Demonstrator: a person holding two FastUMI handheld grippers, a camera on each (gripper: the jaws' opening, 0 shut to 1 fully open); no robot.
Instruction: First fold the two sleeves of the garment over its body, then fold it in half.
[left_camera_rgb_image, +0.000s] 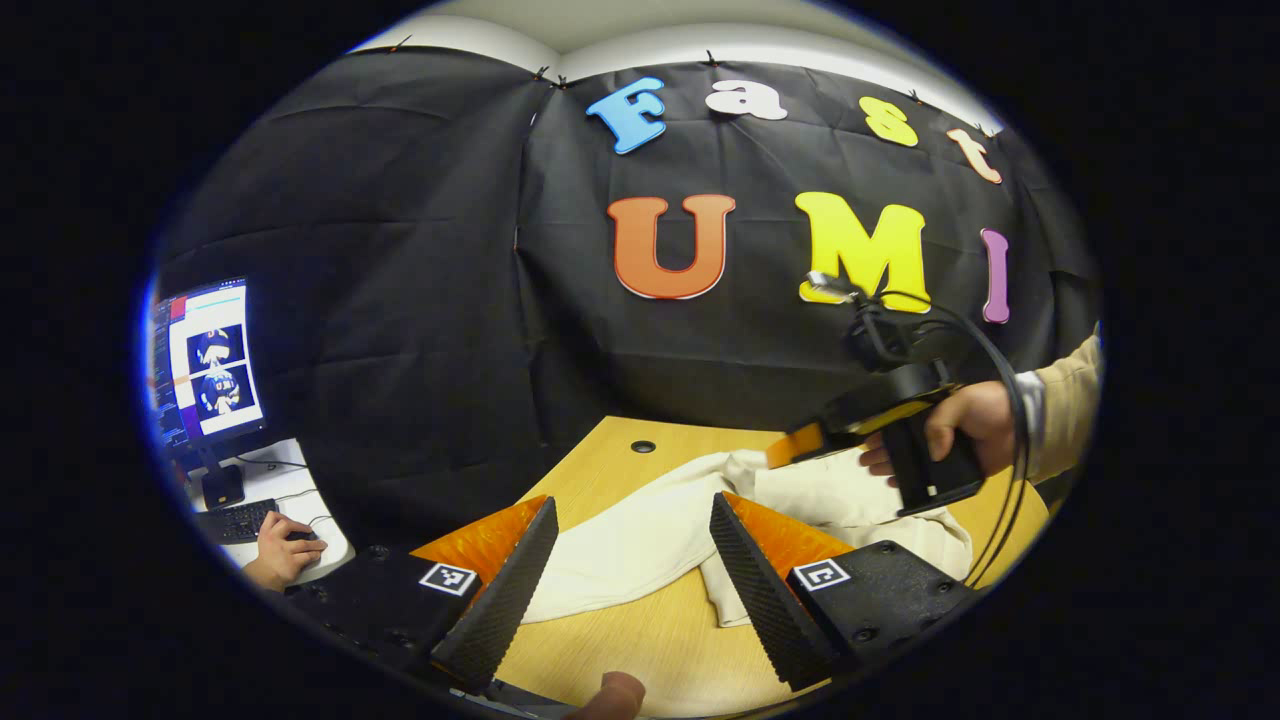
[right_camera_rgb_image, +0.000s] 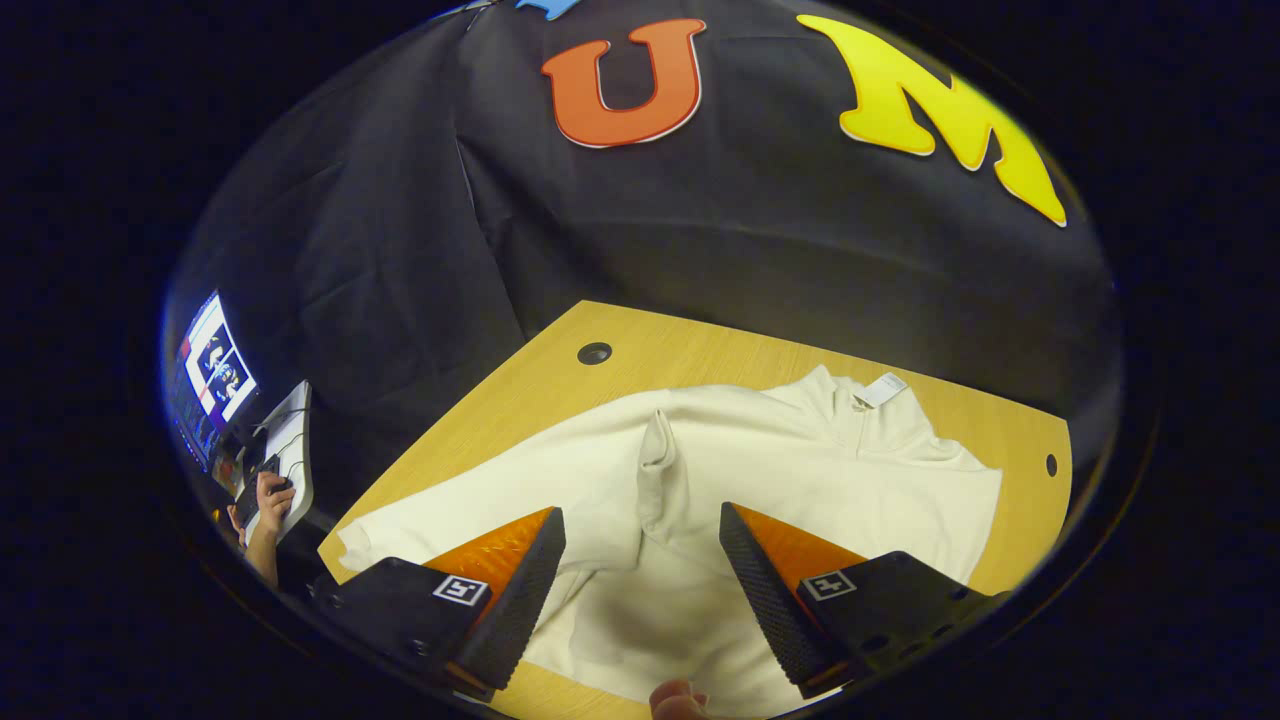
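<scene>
Cream garment (right_camera_rgb_image: 800, 470) flat on table (right_camera_rgb_image: 700, 350), one sleeve (right_camera_rgb_image: 660, 470) folded over body; left gripper (left_camera_rgb_image: 630, 560), right gripper (right_camera_rgb_image: 640, 570) released, hovering, likely free for next fold

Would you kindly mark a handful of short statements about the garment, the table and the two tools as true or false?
1. The cream long-sleeved garment lies on the light wooden table. True.
2. The left tool is clamped on a sleeve. False: its jaws stand open, with the fabric beyond them.
3. The right tool is open above the garment. True.
4. The garment is already folded in half. False: its body lies spread out, collar and white neck tag showing.
5. One sleeve lies across the garment's body. True.
6. A red mug stands on the table. False: there is none.
</scene>
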